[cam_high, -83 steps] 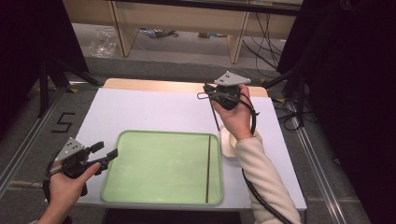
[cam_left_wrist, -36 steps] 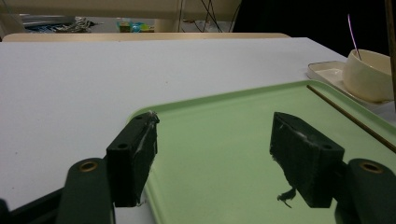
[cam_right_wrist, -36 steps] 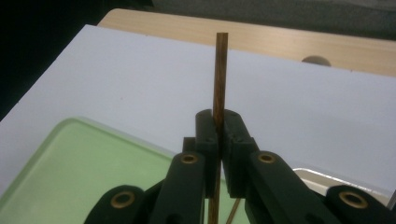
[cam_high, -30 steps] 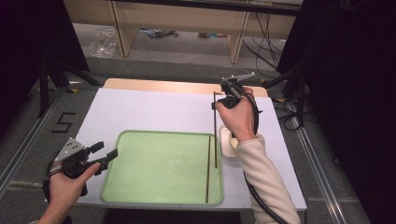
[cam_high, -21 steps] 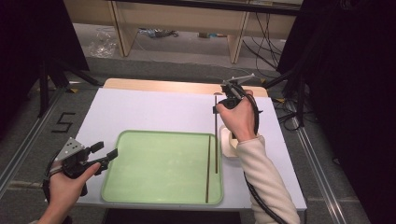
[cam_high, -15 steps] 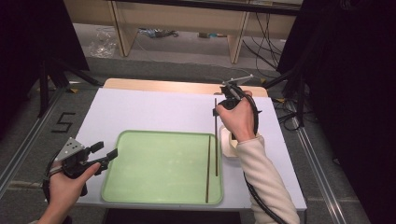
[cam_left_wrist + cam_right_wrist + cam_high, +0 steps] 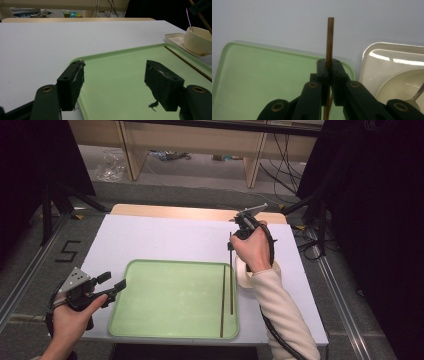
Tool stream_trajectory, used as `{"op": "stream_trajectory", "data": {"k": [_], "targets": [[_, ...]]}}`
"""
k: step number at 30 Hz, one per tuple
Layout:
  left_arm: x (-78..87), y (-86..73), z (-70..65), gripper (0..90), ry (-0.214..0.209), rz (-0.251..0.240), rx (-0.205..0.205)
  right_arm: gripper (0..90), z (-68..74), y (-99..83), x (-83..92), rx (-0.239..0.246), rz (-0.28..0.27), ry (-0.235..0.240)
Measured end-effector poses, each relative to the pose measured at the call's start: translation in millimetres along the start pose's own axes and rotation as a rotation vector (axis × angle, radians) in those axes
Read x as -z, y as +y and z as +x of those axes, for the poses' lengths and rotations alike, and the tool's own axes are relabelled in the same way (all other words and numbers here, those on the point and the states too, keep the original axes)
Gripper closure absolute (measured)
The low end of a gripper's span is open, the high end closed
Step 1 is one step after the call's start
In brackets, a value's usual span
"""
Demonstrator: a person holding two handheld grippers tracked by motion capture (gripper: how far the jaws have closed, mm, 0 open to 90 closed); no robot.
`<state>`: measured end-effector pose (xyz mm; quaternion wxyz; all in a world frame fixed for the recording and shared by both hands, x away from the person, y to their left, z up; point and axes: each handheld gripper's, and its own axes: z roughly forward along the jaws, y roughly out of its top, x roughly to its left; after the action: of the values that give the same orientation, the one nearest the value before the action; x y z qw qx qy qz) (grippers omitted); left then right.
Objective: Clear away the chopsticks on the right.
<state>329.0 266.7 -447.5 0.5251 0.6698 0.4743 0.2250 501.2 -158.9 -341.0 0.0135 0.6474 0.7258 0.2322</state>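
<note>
Right gripper (image 7: 235,234) is clenched on a chopstick (image 7: 231,275) near its far end, tip lowered over the tray's (image 7: 170,297) right side beside its mate (image 7: 223,300), likely pairing them. Left gripper (image 7: 114,282) rests released at the tray's left edge.

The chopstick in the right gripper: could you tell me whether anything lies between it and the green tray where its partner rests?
Nothing visible does. The right gripper is shut on the chopstick, whose lower end hangs over the green tray, beside the other chopstick. The bowl sits off to the side.
</note>
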Motion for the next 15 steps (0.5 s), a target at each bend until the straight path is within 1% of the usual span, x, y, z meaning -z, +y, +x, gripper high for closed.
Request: {"op": "stream_trajectory", "data": {"k": [1, 2, 3, 4, 5, 6, 7, 8, 9, 10, 11, 12, 13, 14, 15], "targets": [[0.1, 0.1, 0.1, 31.9, 0.001, 0.000, -0.001, 87.4, -0.2, 0.1, -1.6, 0.002, 0.005, -0.006], [0.3, 0.2, 0.2, 31.8, 0.001, 0.000, -0.002, 87.3, 0.7, 0.0, -3.6, -0.019, 0.012, -0.007], [0.4, 0.3, 0.3, 31.8, 0.001, -0.001, -0.002, 87.3, -0.1, 0.2, -5.3, -0.020, 0.021, -0.005], [0.4, 0.4, 0.4, 31.8, 0.002, -0.001, -0.002, 87.4, 0.4, 0.3, -6.4, -0.036, 0.030, -0.007], [0.4, 0.4, 0.5, 31.8, 0.002, -0.001, -0.002, 87.3, -0.7, 0.3, -7.6, -0.026, 0.028, -0.018], [0.4, 0.4, 0.5, 31.8, 0.002, 0.000, -0.002, 87.3, -1.0, 0.4, -9.4, -0.031, 0.030, -0.015], [0.4, 0.3, 0.4, 31.8, 0.002, 0.000, 0.000, 87.3, -3.3, 0.4, -11.7, -0.011, 0.022, -0.011], [0.3, 0.3, 0.3, 31.8, 0.002, 0.000, -0.001, 87.4, -2.8, 0.3, -11.9, -0.031, 0.036, -0.009], [0.3, 0.3, 0.3, 31.8, 0.001, 0.001, -0.001, 87.3, -2.9, 0.7, -13.0, -0.049, 0.050, -0.025], [0.3, 0.3, 0.4, 31.8, 0.001, 0.000, -0.001, 87.3, -3.2, 0.5, -15.4, -0.060, 0.059, -0.025], [0.3, 0.3, 0.4, 31.8, 0.002, 0.000, 0.001, 87.3, -5.8, 0.4, -18.0, -0.035, 0.050, -0.021], [0.4, 0.3, 0.5, 31.8, 0.002, 0.000, 0.001, 87.3, -7.6, 0.3, -21.1, -0.026, 0.056, -0.032], [0.5, 0.3, 0.6, 31.8, 0.002, 0.001, 0.001, 87.4, -7.6, 0.0, -23.2, -0.029, 0.059, -0.039], [0.5, 0.3, 0.6, 31.8, 0.002, 0.000, 0.001, 87.3, -7.4, -0.4, -25.7, -0.039, 0.072, -0.037], [0.4, 0.3, 0.6, 31.8, 0.002, 0.001, 0.001, 87.3, -4.1, -0.5, -26.8, -0.093, 0.113, -0.045]]}}
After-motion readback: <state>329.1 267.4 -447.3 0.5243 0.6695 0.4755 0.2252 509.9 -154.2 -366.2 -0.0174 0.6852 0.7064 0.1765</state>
